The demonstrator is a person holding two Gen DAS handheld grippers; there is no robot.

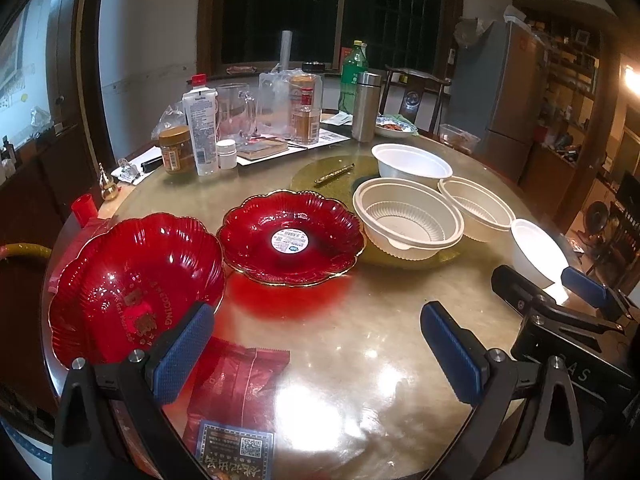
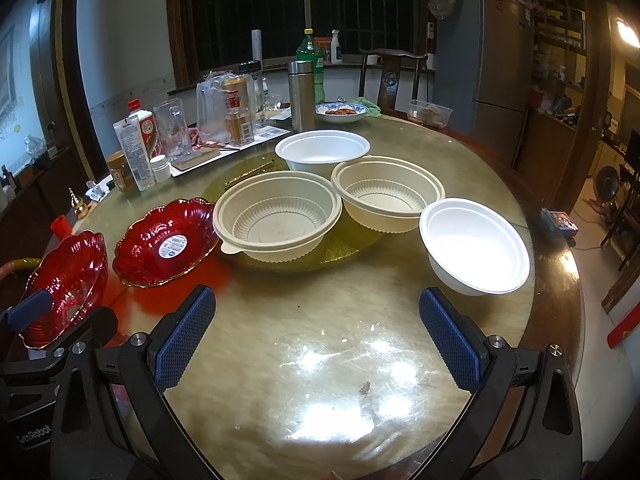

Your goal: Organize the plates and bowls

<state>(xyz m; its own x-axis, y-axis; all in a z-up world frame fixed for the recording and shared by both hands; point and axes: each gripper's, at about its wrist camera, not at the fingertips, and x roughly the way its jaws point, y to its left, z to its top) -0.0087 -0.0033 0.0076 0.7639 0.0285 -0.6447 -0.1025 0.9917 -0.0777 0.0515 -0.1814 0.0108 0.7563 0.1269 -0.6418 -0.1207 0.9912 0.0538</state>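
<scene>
Two red scalloped plates lie at the left of the round table: a lettered one [image 1: 132,280] [image 2: 68,268] and one with a white sticker [image 1: 292,236] [image 2: 168,236]. Two ribbed cream bowls [image 2: 276,216] [image 2: 388,192] and a white bowl [image 2: 324,150] stand on the glass turntable [image 2: 344,254]. Another white bowl [image 2: 476,244] [image 1: 536,248] rests nearer the right edge. My left gripper [image 1: 318,316] is open and empty, its left pad [image 1: 184,352] at the lettered plate's near rim. My right gripper [image 2: 317,298] is open over bare tabletop, just short of the bowls.
A red packet [image 1: 236,384] lies at the front left. Bottles, jars, a glass mug [image 1: 236,112] and a steel flask [image 2: 302,96] crowd the back left. A blue-rimmed dish with food [image 2: 341,112], a chair [image 2: 390,76] and a fridge [image 2: 492,60] are behind.
</scene>
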